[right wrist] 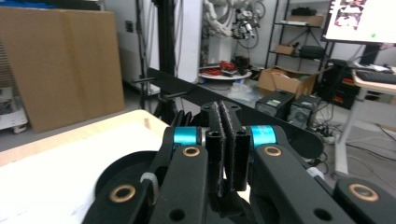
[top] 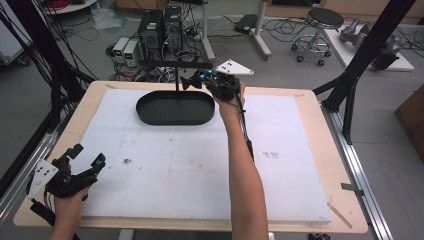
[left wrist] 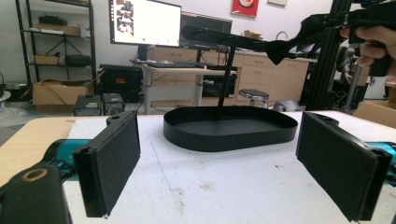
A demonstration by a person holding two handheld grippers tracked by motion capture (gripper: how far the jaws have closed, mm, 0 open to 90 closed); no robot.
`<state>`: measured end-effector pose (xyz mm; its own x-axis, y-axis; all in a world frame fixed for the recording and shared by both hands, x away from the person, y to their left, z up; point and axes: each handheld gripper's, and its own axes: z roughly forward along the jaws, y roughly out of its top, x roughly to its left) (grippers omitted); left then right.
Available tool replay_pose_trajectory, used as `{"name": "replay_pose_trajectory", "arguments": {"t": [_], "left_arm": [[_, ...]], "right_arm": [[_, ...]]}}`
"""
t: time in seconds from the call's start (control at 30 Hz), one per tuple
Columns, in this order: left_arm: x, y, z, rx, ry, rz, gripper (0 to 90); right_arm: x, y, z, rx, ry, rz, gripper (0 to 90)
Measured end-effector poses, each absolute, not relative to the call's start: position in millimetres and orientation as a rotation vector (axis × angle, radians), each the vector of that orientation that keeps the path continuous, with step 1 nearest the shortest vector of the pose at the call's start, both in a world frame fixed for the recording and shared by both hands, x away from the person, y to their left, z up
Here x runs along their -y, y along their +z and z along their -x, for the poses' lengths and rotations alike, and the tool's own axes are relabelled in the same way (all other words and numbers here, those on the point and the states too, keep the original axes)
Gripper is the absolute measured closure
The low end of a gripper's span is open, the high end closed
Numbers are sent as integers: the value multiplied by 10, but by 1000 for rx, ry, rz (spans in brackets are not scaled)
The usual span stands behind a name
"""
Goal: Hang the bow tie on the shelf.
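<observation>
1. High view: Nearest the camera, the person's two forearms come in from the bottom edge. The left hand [top: 67,207] holds the left gripper [top: 89,159] low over the near left corner of the white foam board [top: 200,165], its jaws spread apart with nothing between them. The right arm reaches across to the far edge, where the right gripper [top: 192,81] sits beside the horizontal bar [top: 175,64] of a black stand. That stand's thin post [top: 177,80] rises from a black oval tray [top: 175,107] lying on the far middle of the board. The board covers a wooden table [top: 310,100].

2. Left gripper view: Two black padded jaws stand wide apart, empty, just above the white board [left wrist: 196,186]. Beyond them lies the oval tray [left wrist: 229,128] with its post [left wrist: 227,77] upright. The right gripper [left wrist: 280,49], held by the right hand [left wrist: 373,44], meets the end of the bar [left wrist: 219,37] at upper right.

3. Right gripper view: Both jaws are pressed together, pads touching, with nothing visibly held between them. The bar [right wrist: 196,91] runs just behind them, and part of the tray [right wrist: 126,165] shows below.
</observation>
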<state>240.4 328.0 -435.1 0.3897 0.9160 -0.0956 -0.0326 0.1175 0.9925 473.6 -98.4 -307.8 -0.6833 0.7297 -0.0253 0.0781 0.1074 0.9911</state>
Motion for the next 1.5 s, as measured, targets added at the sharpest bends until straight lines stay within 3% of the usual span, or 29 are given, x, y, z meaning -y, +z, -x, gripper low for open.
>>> {"name": "replay_pose_trajectory", "arguments": {"t": [0.37,1.4,1.5], "left_arm": [[-3251,-4375,-2430,-929,842,-1254,141],[-3235,-4410,-2401,-941,828,-1257,141],[-3251,-4407,-2397,-943,829,-1258,141]], "right_arm": [[1009,-3209,-5031,-1779,1666,-910,885],[1061,-3367,-5271,-1693,1708,-1087,877],[1076,-3392,-5281,-1674,1687,-1131,696]]}}
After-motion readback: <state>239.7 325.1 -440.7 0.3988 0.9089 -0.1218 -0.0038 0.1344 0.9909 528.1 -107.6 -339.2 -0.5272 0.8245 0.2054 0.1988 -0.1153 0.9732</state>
